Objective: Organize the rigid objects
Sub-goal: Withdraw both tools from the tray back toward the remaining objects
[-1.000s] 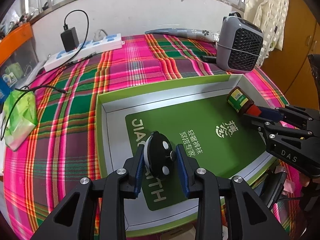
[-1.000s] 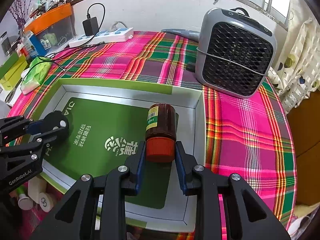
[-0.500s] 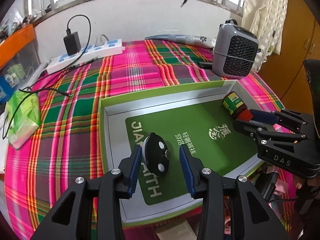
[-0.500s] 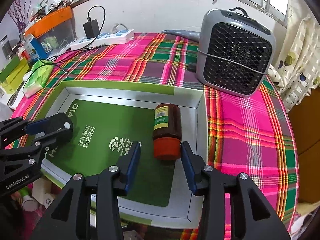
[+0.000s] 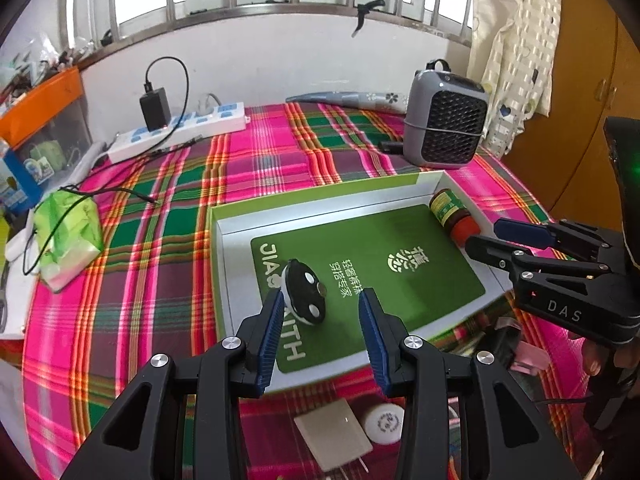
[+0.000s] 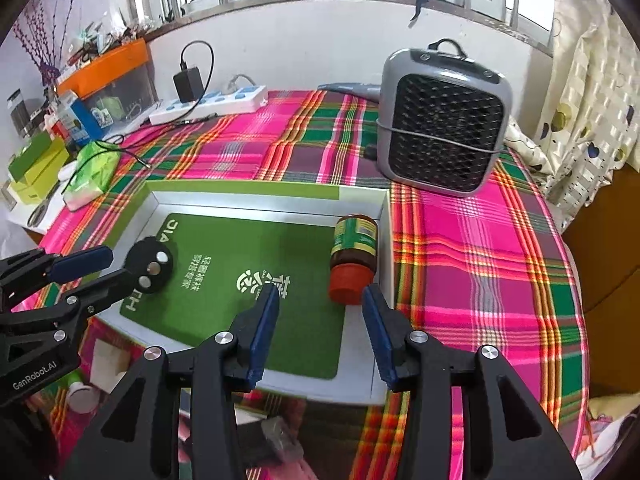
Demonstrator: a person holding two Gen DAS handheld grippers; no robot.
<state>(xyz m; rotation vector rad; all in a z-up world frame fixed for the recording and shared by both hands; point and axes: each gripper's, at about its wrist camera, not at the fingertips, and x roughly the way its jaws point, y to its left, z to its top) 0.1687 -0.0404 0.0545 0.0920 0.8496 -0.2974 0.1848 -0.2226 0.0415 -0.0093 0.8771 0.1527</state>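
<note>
A shallow green-rimmed box (image 5: 320,192) lies on the plaid cloth, its floor a green printed sheet. On that sheet, at the left, rests a black round gadget with white dots (image 5: 304,292). My left gripper (image 5: 322,296) hovers just behind it, open; the gadget sits near the left finger and is not gripped. A brown bottle with a red cap (image 6: 354,252) lies on its side against the box's right wall (image 6: 386,240). My right gripper (image 6: 320,290) is drawn back from it with its jaws opening, and nothing is between them.
A grey fan heater (image 6: 442,136) stands behind the box at the right. A white power strip (image 5: 180,132) with a black charger lies at the back left, a green packet (image 5: 68,232) further left. A white plug (image 5: 334,438) and a round cap (image 5: 384,424) lie near the front edge.
Both grippers spread their fingers and drew back and up. The round gadget and the bottle, gripped a second ago, now lie free in the box.
</note>
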